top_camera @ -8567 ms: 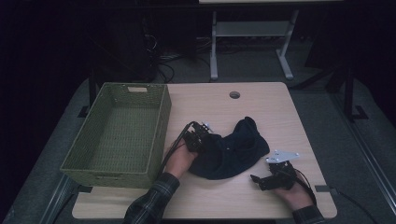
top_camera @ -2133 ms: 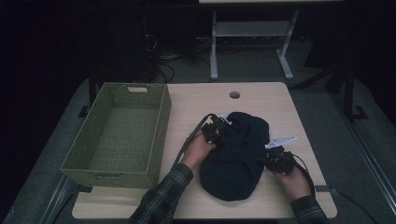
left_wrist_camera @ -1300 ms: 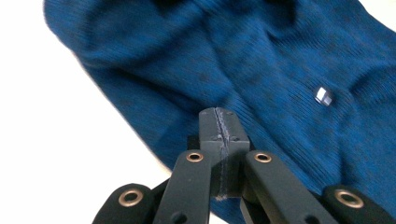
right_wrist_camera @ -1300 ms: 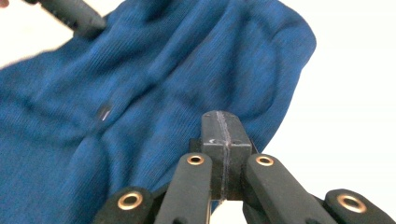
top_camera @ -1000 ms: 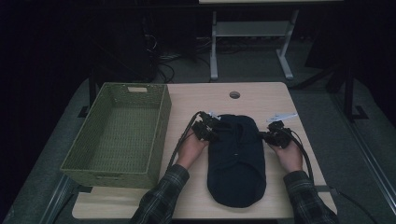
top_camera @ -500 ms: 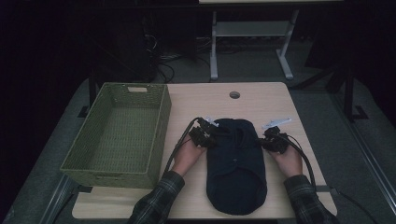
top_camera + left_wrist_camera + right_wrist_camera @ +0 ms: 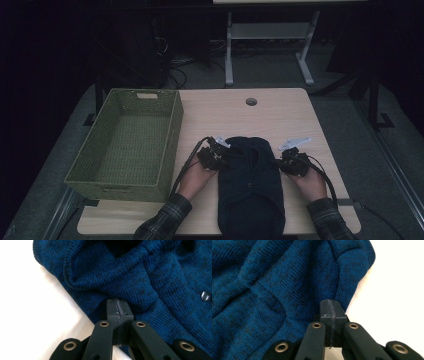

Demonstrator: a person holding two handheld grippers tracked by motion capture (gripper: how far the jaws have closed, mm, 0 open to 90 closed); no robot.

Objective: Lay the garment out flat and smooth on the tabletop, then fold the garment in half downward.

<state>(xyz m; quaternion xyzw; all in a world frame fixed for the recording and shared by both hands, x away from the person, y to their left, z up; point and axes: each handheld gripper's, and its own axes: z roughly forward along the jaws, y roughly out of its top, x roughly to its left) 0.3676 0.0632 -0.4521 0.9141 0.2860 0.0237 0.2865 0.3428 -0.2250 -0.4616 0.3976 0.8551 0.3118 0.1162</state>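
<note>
Both hands low, left gripper [image 7: 214, 155] and right gripper [image 7: 292, 161] fingers pinching sweater [image 7: 250, 190] edges.

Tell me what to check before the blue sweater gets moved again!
1. Left gripper shut on the sweater edge: ok.
2. Right gripper shut on the opposite edge: ok.
3. Sweater lying flat between both grippers: ok.
4. Sweater fully on the table: not ok, its near end reaches the front edge.
5. Basket has room: ok, nothing inside.
6. Knit held firmly enough: cannot tell.

Blue knit sweater [image 7: 250, 185] now flat, lengthwise, drawn nearer the table's near edge.
</note>
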